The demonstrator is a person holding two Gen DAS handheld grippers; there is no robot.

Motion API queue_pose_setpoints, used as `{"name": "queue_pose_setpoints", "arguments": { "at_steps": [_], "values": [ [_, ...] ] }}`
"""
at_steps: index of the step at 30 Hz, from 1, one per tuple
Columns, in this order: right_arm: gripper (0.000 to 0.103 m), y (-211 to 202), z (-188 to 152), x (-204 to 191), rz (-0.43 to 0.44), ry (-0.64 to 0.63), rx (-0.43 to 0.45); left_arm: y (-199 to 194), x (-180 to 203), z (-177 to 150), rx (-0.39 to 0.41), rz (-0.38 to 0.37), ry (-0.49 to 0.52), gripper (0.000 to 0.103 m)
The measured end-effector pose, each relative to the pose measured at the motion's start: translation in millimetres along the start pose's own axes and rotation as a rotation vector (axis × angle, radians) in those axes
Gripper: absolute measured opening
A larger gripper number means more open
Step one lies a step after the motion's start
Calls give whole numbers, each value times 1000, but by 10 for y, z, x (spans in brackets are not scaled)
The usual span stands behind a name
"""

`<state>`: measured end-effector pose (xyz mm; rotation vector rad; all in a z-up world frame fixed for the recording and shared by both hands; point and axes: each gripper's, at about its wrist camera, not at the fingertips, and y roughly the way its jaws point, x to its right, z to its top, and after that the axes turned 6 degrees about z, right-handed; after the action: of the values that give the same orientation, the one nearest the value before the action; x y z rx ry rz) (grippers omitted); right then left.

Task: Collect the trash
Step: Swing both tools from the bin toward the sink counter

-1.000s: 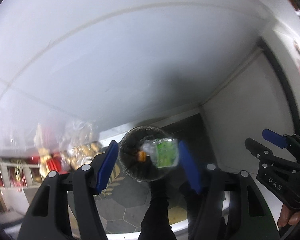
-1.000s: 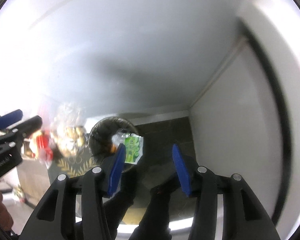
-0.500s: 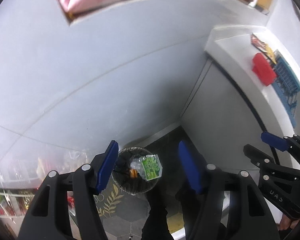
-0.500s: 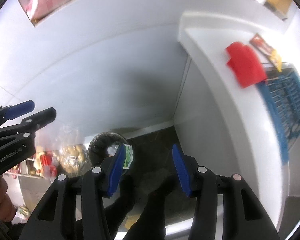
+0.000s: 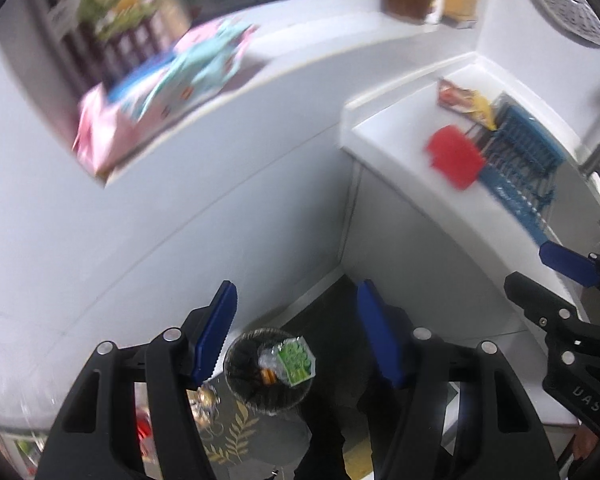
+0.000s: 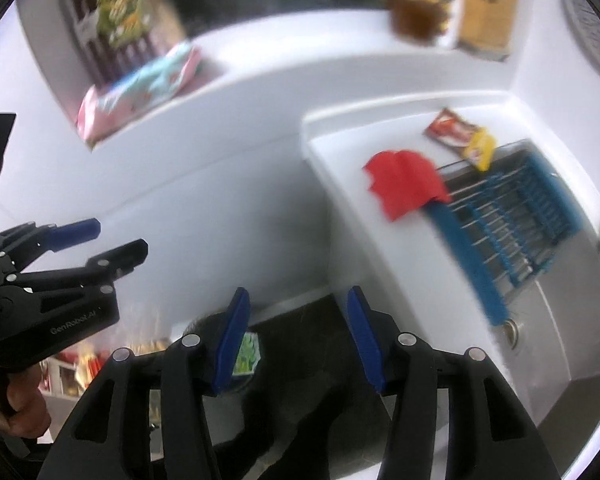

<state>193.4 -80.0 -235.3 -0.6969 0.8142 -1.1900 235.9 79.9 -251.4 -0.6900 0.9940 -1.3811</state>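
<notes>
You have lifted both grippers away from the trash bin on the floor, near and low. The left gripper is wide and empty; the right gripper is opening, empty. The counter, far right, now shows a red scrap and probably a wrapper to collect.

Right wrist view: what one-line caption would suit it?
Empty right claw, jaws opening, above a floor bin; red wrapper waits on the counter.
</notes>
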Motion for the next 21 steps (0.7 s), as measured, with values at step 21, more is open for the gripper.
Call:
{"name": "queue_pose_setpoints", "arguments": {
  "at_steps": [21],
  "values": [
    [57, -1190, -302, 1432, -275, 308, 247, -659, 1609, 630, 195, -154, 318, 67]
  ]
}}
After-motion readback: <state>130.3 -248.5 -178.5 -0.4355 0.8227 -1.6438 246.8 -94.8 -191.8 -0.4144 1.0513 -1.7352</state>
